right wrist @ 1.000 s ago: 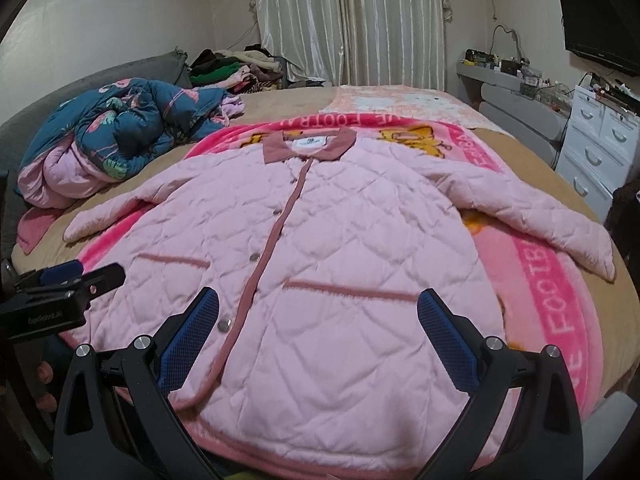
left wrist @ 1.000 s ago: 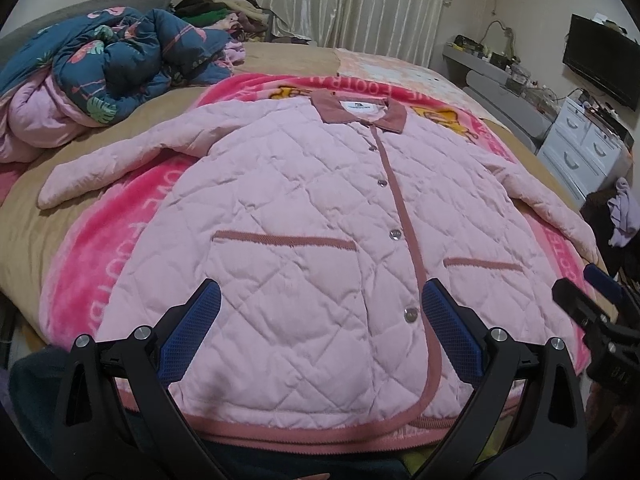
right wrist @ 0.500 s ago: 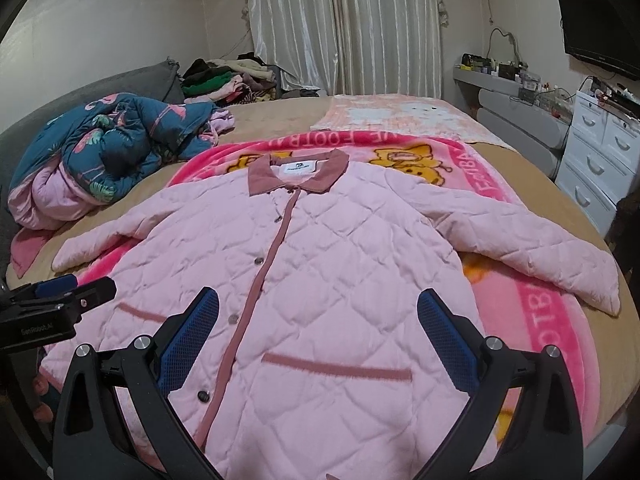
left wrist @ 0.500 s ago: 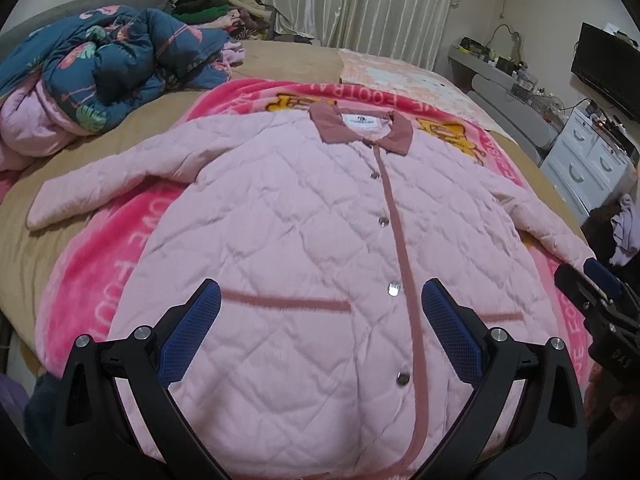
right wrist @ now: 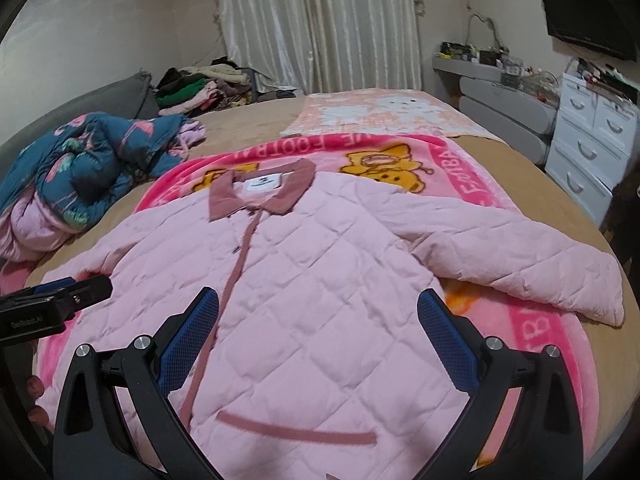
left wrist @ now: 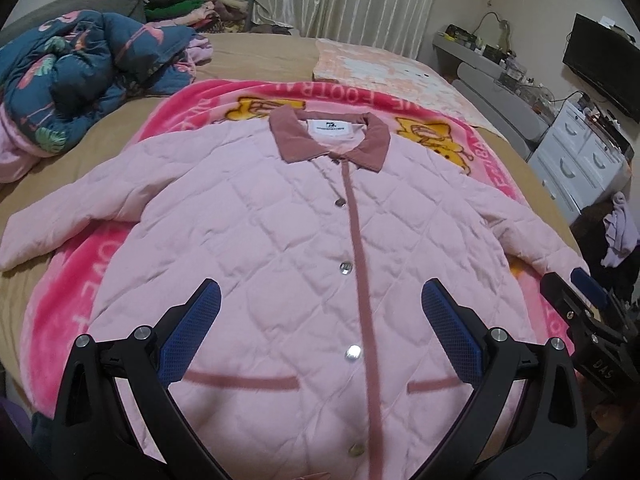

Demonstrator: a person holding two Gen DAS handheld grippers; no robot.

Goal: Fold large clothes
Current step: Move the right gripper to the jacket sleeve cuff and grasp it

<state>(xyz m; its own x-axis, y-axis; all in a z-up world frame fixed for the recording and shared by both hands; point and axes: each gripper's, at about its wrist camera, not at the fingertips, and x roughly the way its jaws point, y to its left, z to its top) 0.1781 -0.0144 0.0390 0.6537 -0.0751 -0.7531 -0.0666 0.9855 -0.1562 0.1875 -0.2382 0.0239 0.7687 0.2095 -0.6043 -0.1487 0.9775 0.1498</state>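
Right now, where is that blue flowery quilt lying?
The blue quilt lies bunched at the far left of both views, on the tan bed beside the pink jacket's left sleeve, in front of the heap of clothes.

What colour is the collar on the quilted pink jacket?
Dusty rose, darker than the quilted pink jacket; the collar shows best in the left wrist view.

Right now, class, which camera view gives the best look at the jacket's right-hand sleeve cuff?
The right wrist view: the sleeve cuff lies fully in sight on the pink blanket, its open end showing. In the left wrist view the cuff sits near the frame edge, its end partly hidden behind the right gripper.
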